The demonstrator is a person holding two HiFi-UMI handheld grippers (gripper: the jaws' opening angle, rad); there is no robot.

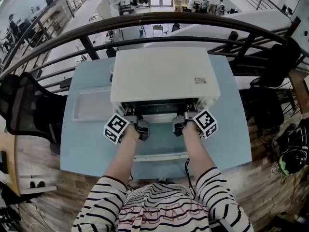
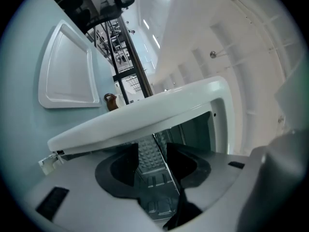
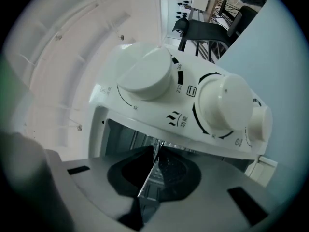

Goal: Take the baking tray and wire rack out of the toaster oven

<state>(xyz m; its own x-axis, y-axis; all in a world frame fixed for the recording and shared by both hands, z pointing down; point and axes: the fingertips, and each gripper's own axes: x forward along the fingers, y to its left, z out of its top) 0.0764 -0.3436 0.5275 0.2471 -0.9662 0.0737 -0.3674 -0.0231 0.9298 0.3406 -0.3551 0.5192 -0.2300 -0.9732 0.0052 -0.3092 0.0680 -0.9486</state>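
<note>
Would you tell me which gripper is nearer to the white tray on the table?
Left. The left gripper is at the toaster oven mouth, just right of the white tray; the right gripper is farther right.

We see the toaster oven (image 1: 161, 74) standing on the table (image 1: 231, 129), with the baking tray (image 1: 91, 105) lying just left of it and a railing (image 1: 145, 21) behind. At its open front, above the dropped door (image 1: 161, 154), the left gripper (image 1: 136, 122) and right gripper (image 1: 182, 121) sit side by side. The wire rack (image 3: 149, 178) has its edge between each one's jaws.
</note>
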